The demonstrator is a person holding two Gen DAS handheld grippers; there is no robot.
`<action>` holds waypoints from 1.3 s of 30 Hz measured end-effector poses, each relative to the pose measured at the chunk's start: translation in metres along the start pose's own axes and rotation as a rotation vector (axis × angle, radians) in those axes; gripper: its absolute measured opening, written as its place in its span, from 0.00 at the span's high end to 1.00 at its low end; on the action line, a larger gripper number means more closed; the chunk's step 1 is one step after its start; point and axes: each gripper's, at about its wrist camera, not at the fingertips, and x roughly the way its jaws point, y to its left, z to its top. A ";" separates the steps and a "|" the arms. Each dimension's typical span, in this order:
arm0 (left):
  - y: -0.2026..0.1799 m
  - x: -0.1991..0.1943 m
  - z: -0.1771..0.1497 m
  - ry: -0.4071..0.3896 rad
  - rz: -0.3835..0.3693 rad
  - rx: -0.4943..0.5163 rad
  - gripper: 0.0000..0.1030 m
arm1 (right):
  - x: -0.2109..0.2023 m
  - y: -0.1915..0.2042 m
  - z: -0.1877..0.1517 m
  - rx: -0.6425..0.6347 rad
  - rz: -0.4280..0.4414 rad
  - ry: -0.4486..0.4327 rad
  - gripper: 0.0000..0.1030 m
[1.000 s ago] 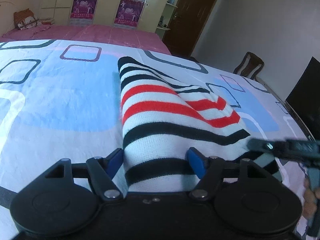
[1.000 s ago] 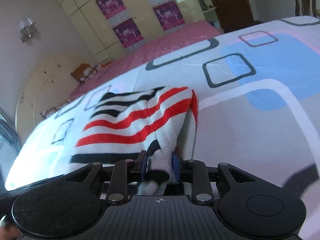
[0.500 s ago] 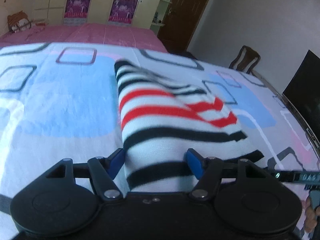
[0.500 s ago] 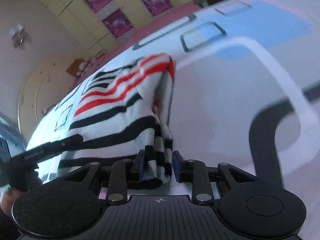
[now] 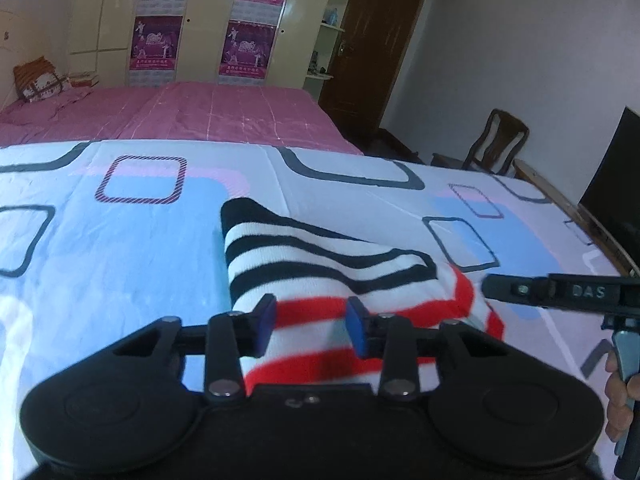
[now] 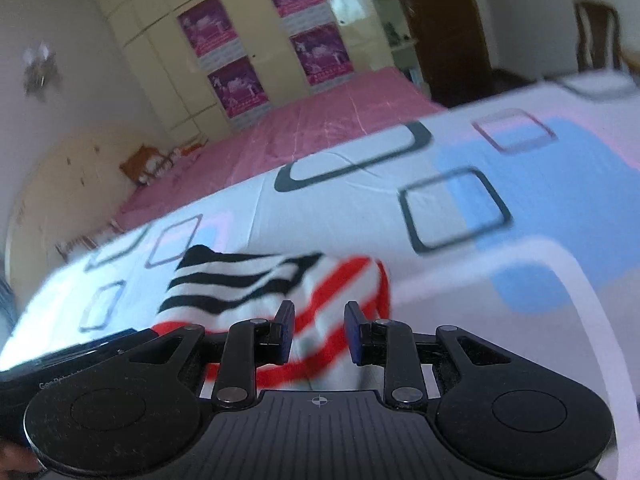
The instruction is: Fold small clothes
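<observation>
Striped garment (image 5: 332,268) folded over since; left tongs (image 5: 311,330) closing, right tongs (image 6: 319,332) narrow, both astride it.

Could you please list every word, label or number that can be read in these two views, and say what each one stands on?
"DAS": white letters on the right gripper's black finger, in the left wrist view.
"GooP…": partial pale print on the left gripper's black body in the right wrist view; the rest is blurred.
Purple posters on the wardrobe doors: print too small to read.
</observation>
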 end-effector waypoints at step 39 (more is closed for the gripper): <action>-0.018 -0.029 -0.016 0.007 0.076 0.102 0.60 | -0.016 0.010 -0.043 -0.184 -0.043 -0.041 0.75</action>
